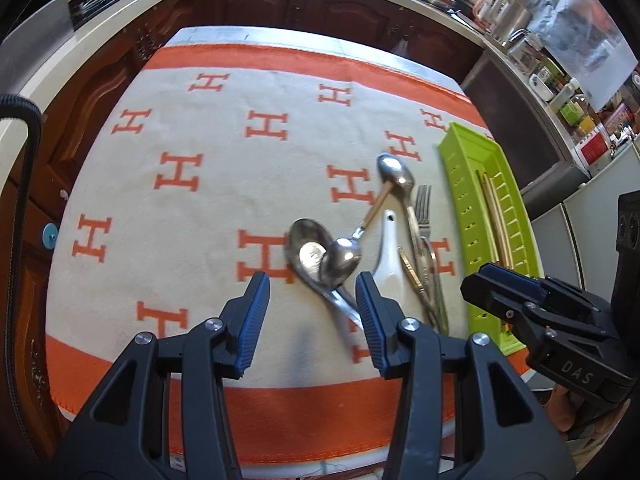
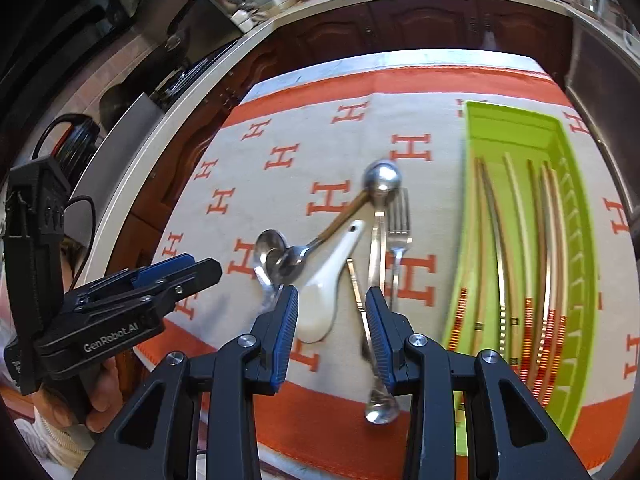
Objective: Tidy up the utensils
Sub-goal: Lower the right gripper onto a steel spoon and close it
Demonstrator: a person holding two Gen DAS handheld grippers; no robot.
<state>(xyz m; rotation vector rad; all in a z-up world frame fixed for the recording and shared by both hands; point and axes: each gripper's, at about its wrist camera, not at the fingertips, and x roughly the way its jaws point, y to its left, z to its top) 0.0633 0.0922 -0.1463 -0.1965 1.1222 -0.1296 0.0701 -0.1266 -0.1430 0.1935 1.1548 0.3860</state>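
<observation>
Two hand-held grippers hover over a table covered by an orange-and-cream cloth (image 1: 224, 184), with the loose cutlery taken here as landmark.

Left gripper (image 1: 312, 312): jaws parted, nothing between the pads. Right gripper (image 2: 332, 320): jaws parted and, as far as this view shows, empty; a metal handle passes close by its right-hand pad, but whether it touches cannot be told.

The loose pile lies just ahead of both grippers: a large steel spoon (image 1: 308, 256), a smaller spoon with a wooden handle (image 1: 344, 258) resting across its bowl, a white ceramic spoon (image 2: 328, 280), a fork (image 2: 398, 232) and a long steel spoon (image 2: 380, 184). Fork, long spoon and ceramic spoon run roughly away from the jaws; the wooden-handled spoon lies slantwise across them.

The green tray (image 2: 516, 128) stands to the right of the pile, its long axis also running away from the cameras, with chopsticks (image 2: 520, 240) already laid lengthwise inside.

Judgement: the right gripper is nearer the fork, ceramic spoon and tray; the left is nearer the two stacked spoons.

The right wrist view shows the tray's whole interior and a spoon bowl (image 2: 382, 410) on the near orange border; the left wrist view shows only one tray wall and the overlap of the stacked spoons more plainly.
</observation>
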